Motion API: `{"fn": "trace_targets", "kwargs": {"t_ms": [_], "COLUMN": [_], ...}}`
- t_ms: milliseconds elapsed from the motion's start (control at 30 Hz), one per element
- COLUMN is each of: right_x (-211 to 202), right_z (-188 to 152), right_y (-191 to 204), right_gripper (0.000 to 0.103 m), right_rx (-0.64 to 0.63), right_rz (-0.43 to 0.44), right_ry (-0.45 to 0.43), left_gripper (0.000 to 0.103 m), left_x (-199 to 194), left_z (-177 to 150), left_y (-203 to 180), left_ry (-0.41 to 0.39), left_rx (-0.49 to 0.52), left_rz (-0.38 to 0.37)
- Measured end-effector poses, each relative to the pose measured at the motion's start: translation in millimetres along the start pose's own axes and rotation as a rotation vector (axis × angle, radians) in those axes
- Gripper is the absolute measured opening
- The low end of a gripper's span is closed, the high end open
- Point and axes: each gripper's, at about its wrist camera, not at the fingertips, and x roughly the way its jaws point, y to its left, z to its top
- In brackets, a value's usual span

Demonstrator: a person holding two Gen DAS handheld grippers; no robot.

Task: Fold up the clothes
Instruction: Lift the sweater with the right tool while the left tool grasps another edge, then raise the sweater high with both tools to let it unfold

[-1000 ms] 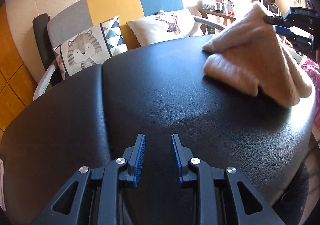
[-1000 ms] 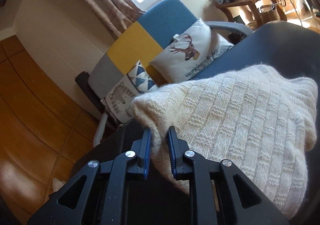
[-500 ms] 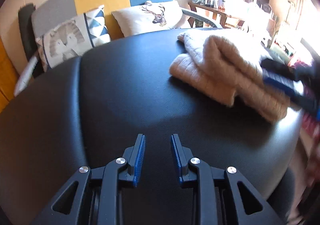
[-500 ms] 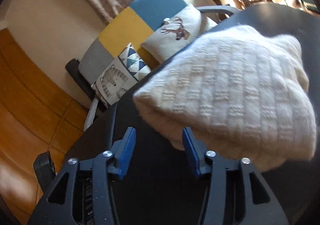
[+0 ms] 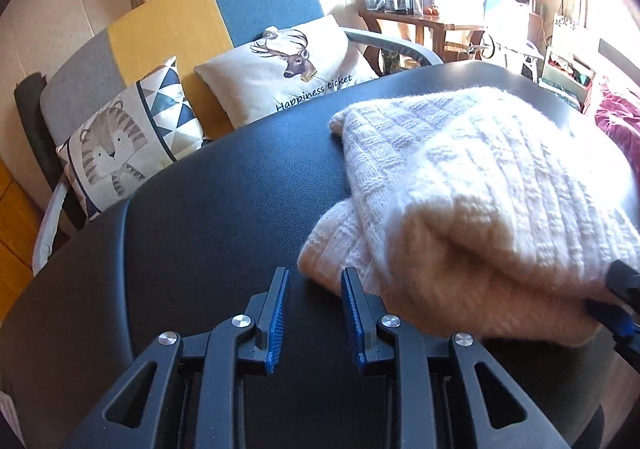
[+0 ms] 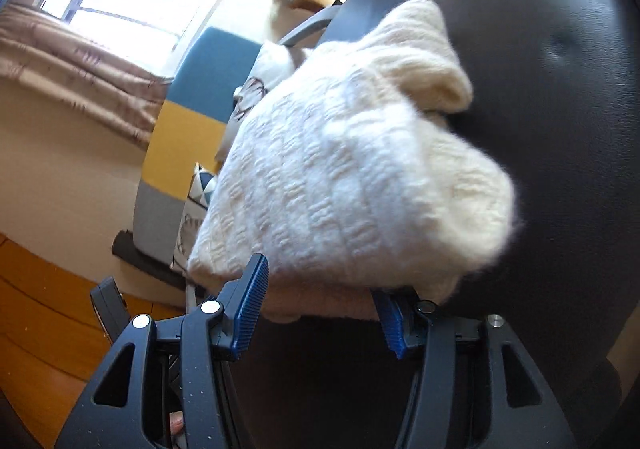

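A folded cream knitted sweater (image 5: 472, 201) lies on the black padded table (image 5: 224, 209). My left gripper (image 5: 314, 313) is open and empty, low over the table, with the sweater's near left corner just beyond its right finger. My right gripper (image 6: 320, 299) is open wide at the sweater's (image 6: 352, 177) near edge, which lies between its fingers and hides the right fingertip. The right gripper's tip also shows at the right edge of the left wrist view (image 5: 616, 305).
A patchwork sofa (image 5: 168, 21) with a tiger cushion (image 5: 120, 145) and a deer cushion (image 5: 288, 65) stands behind the table. A wooden side table (image 5: 424, 17) with clutter is at the back right. A red cloth (image 5: 616, 121) lies to the right. Wooden floor (image 6: 48, 313) lies to the left.
My right gripper let go of the sweater and opened wide. The sweater now rests folded on the table. My left gripper moved closer to the sweater's near corner.
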Motion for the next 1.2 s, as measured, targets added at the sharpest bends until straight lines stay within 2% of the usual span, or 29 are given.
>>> {"fn": "trace_targets", "kwargs": {"t_ms": [100, 233, 300, 367, 400, 467, 500, 533, 633, 733, 833, 933, 1033, 1100, 1200], "right_x": [-8.4, 0.7, 5.3, 9.8, 12.1, 15.9, 15.9, 15.2, 9.4, -0.1, -8.1, -15.0, -22.3, -25.8, -29.2], "right_z": [5.8, 6.0, 6.1, 6.2, 6.2, 6.2, 6.3, 6.6, 7.8, 7.7, 7.8, 9.8, 10.9, 10.2, 7.0], "right_y": [1.3, 2.0, 2.4, 2.7, 2.9, 3.7, 4.6, 5.6, 14.5, 31.0, 48.5, 62.2, 77.6, 87.5, 98.6], "right_gripper": [0.059, 0.057, 0.024, 0.019, 0.018, 0.017, 0.017, 0.017, 0.016, 0.015, 0.015, 0.014, 0.014, 0.014, 0.014], "right_rx": [-0.013, -0.027, -0.034, -0.041, -0.044, -0.055, -0.064, -0.073, -0.122, -0.199, -0.252, -0.255, -0.278, -0.297, -0.318], "right_rz": [-0.015, -0.011, -0.009, -0.007, -0.006, -0.005, -0.005, -0.004, -0.003, -0.007, 0.015, 0.068, 0.106, 0.130, 0.168], "right_ry": [-0.078, -0.070, -0.066, -0.062, -0.060, -0.057, -0.061, -0.065, -0.092, -0.127, -0.149, -0.150, -0.162, -0.162, -0.148], "left_gripper": [0.026, 0.026, 0.026, 0.023, 0.016, 0.002, 0.000, 0.000, 0.000, 0.000, 0.000, 0.000, 0.001, 0.011, 0.014], "left_x": [7.3, 20.2, 23.8, 27.0, 27.6, 25.6, 22.5, 19.4, -4.4, -30.9, -51.1, -64.2, -64.0, -62.4, -65.6], "left_z": [7.6, 16.1, 16.7, 16.3, 16.1, 15.2, 14.6, 13.9, 12.6, 14.3, 19.3, 18.7, 11.5, -0.1, -13.0], "left_y": [-2.5, -10.4, -18.2, -24.6, -25.3, -24.4, -23.0, -21.5, -12.1, -1.9, 7.0, 8.8, 6.1, 2.9, -1.1], "left_ry": [-0.002, 0.012, 0.028, 0.041, 0.042, 0.025, 0.004, -0.017, -0.146, -0.262, -0.326, -0.350, -0.329, -0.311, -0.306], "left_rx": [-0.006, 0.024, 0.052, 0.082, 0.082, 0.074, 0.070, 0.065, 0.065, 0.082, 0.084, 0.115, 0.151, 0.142, 0.140], "left_rz": [0.005, 0.032, 0.016, 0.008, -0.011, -0.062, -0.090, -0.119, -0.156, -0.162, -0.181, -0.200, -0.228, -0.264, -0.280]}}
